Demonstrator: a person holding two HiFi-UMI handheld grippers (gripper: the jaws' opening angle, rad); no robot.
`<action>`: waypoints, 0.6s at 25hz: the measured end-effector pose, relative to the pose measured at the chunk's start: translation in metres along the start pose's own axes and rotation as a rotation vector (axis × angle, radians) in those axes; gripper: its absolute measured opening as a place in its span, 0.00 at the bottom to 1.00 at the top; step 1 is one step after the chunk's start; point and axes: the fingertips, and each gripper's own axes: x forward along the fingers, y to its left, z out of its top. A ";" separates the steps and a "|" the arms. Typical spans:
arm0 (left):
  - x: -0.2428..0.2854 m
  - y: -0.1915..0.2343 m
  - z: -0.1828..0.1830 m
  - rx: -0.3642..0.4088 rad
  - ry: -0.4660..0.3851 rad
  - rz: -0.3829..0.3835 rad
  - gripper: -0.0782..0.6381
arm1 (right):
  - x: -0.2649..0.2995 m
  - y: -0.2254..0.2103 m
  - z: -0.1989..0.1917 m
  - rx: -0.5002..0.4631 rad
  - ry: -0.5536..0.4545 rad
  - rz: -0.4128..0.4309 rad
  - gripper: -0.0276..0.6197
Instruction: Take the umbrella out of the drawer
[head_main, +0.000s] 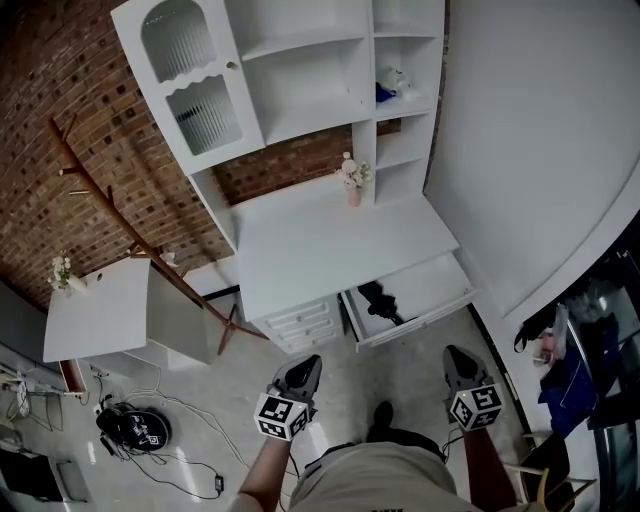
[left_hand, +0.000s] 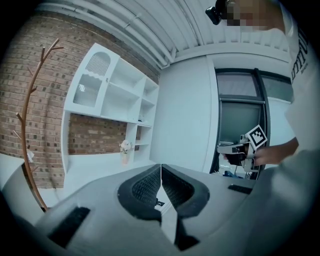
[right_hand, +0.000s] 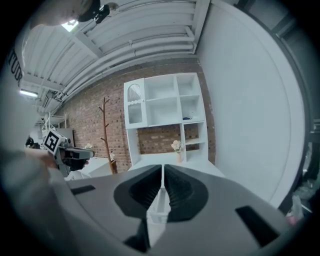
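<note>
- In the open drawer (head_main: 432, 280) under the right side of the bench (head_main: 330, 240) lies the umbrella (head_main: 384, 302). It is black and folded, and it sits at a slant in the left part of the drawer. It is not taken out yet.
- My left claw (head_main: 311, 362) and my right claw (head_main: 454, 353) are both closed, with the pads together and nothing between them. Both are well apart from the drawer, over the floor (head_main: 400, 375) in front of it.
- First danger: I arrive at the umbrella with a closed claw. Then the tips only push it. It may roll or slide deeper toward the back, under the bench top, where it is harder to reach.
- Second danger: the front of the drawer stands between me and the umbrella. If I come in too low, the claw may strike it and push the drawer partly shut.
- Third danger: the umbrella looks round and covered with smooth cloth. I think a grip at one end would let it tip and slip out. A grip near the middle seems safer to me.
- Fourth danger: the far end of the umbrella seems near the bench edge. If I lift straight up, it may catch under the top. Higher up, a careless swing could knock the vase (head_main: 352, 182) that stands on the bench.
- Both claws seem about equally far from the umbrella, so I cannot say which one is better placed.
</note>
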 end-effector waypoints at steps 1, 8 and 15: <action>0.006 0.001 0.002 0.000 0.001 0.004 0.14 | 0.006 -0.005 0.003 0.001 0.001 0.005 0.09; 0.039 0.007 0.010 0.016 0.016 0.044 0.14 | 0.045 -0.031 0.015 0.006 0.001 0.054 0.09; 0.064 0.009 0.003 0.028 0.067 0.100 0.14 | 0.078 -0.050 0.006 0.038 0.014 0.120 0.09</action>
